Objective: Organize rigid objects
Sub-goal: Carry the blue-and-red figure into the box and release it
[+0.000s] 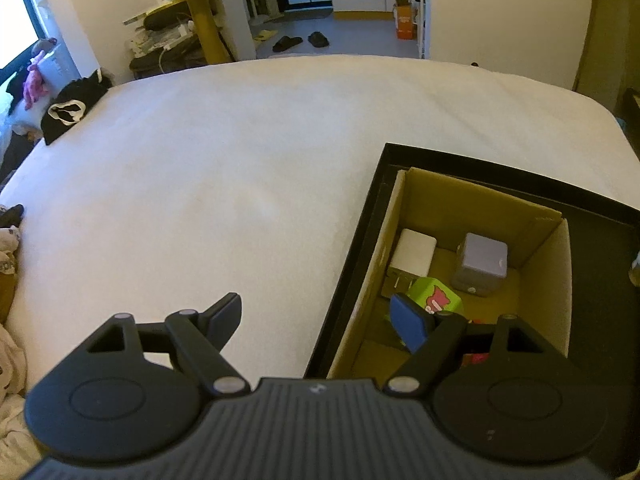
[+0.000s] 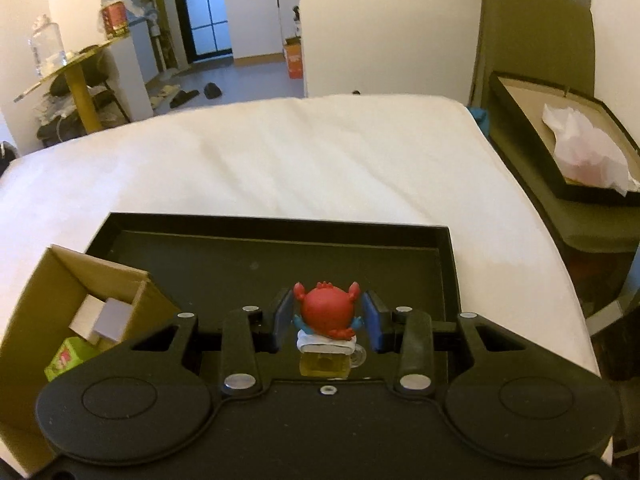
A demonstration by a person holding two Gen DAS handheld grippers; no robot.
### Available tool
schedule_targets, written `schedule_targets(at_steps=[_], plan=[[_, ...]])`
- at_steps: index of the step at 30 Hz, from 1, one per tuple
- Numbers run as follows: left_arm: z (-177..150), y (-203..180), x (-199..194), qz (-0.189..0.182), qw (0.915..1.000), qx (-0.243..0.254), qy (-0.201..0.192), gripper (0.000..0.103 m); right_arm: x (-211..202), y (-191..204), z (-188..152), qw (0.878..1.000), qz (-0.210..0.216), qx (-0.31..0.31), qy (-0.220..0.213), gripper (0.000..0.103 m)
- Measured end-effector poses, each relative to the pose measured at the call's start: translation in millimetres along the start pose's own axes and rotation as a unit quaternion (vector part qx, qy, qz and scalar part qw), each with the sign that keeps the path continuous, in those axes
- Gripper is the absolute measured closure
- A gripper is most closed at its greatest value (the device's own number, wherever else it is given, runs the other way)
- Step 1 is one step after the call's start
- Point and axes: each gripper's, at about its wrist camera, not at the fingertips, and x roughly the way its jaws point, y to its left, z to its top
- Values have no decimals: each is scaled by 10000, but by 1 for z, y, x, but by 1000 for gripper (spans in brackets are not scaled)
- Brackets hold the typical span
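Crab figurine [image 2: 325,312] sat clamped between blue pads of right gripper [image 2: 326,316], above black tray [image 2: 280,236]; cardboard box [image 2: 36,300] at 9 o'clock, bed [image 2: 280,152] beyond. Left wrist view: left gripper [image 1: 320,320] spread wide, nothing between fingers; box at 3 o'clock held white cube [image 1: 414,252], grey cube [image 1: 482,264], green cube [image 1: 436,300].

A matt white cloth sheet [image 1: 248,168] covers the bed, the open box [image 1: 472,204] is plain brown cardboard inside a smooth black tray [image 2: 280,256], and the red crab figure [image 2: 325,312] looks like smooth, slightly glossy plastic.
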Motion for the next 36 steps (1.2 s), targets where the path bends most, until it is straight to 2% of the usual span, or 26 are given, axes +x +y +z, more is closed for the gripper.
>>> schedule_targets(at_steps=[11,21,27,29,32,36], plan=[[-10,4,8,-420,9987,274,2,24,-37,23,9,9983,282,-193,-466,65],[-17,3,14,-760,9964,368,-109,28,-52,38,13,9956,503,-431,-665,65],[-20,7,15,-793,9962,342,-147,48,-57,55,10,9929,750,-645,-662,65],[-21,7,16,-770,9963,356,-158,61,-56,59,10,9914,991,-631,-584,65],[-21,9,21,-952,9948,338,-83,67,-51,68,9,9898,1191,-648,-441,65],[-22,13,29,-1138,9931,265,70,76,-48,84,8,9886,1239,-758,-390,65]])
